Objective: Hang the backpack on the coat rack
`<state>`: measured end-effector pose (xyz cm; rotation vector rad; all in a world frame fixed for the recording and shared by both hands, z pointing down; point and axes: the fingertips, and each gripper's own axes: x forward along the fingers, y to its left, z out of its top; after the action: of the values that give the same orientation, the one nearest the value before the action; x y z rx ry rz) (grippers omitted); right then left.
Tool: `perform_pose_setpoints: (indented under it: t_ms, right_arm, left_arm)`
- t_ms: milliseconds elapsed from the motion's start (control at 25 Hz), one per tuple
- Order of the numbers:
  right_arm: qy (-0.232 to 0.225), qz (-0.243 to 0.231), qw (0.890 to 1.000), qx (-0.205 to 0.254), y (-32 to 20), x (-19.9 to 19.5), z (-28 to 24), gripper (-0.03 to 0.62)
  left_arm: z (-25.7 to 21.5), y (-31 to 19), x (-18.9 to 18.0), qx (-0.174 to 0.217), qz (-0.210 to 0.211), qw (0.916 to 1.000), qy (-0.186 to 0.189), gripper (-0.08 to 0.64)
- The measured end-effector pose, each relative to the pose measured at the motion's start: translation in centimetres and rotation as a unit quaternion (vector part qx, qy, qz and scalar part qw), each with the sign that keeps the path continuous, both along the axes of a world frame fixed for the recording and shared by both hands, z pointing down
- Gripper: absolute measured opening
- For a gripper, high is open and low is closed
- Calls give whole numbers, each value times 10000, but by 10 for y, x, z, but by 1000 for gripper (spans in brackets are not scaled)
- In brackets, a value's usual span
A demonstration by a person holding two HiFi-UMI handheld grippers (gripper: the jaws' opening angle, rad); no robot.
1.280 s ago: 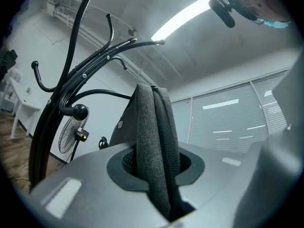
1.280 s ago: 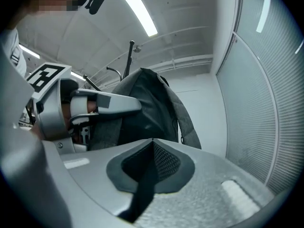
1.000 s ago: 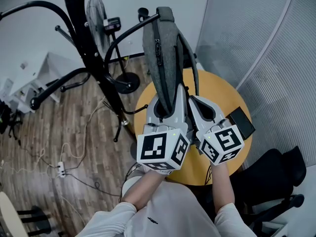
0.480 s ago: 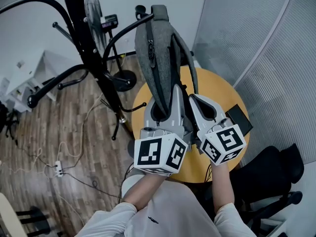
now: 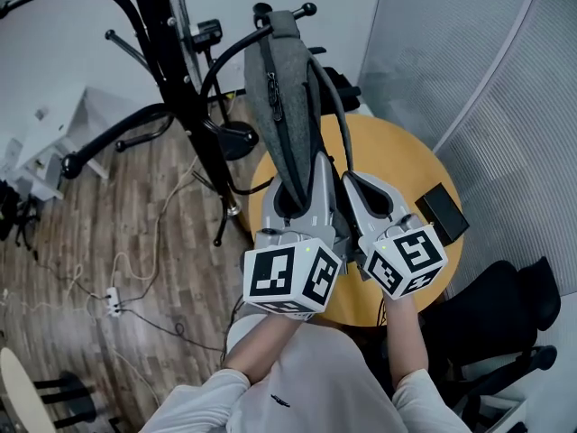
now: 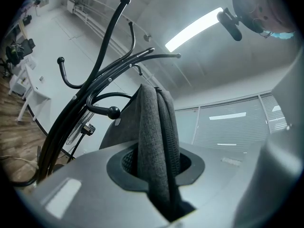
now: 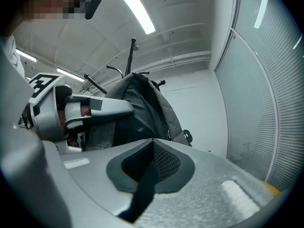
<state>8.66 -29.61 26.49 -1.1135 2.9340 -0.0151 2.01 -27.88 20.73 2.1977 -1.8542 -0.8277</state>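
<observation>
Grey backpack (image 5: 287,97), clamped in the left gripper (image 5: 302,183) with its strap (image 7: 142,189) pinched in the right gripper (image 5: 368,192), is held high beside the far hook (image 5: 310,9) of the coat rack (image 5: 185,88): best lift its top over the tip before releasing.

In the head view, the coat rack (image 5: 169,52) fills ten to eleven o'clock, and one hook arm (image 5: 236,45) curves against the backpack (image 5: 287,106) at twelve. The round table (image 5: 401,161) and the partition (image 5: 487,70) close off one to three. The floor (image 5: 90,233) at nine is open apart from its cables (image 5: 135,282).
</observation>
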Motion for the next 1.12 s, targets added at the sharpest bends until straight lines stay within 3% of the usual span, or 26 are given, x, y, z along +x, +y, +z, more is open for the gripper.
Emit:
perform_pose_setpoints:
  t_ms: [440, 1120]
  right_arm:
    - [-484, -121, 9979, -410, 13, -16, 15, -8]
    - [-947, 51, 9923, -802, 25, -10, 34, -9]
  left_arm:
    - [15, 9, -21, -227, -109, 9994, -246, 110]
    - [34, 21, -24, -376, 121, 9969, -679, 138]
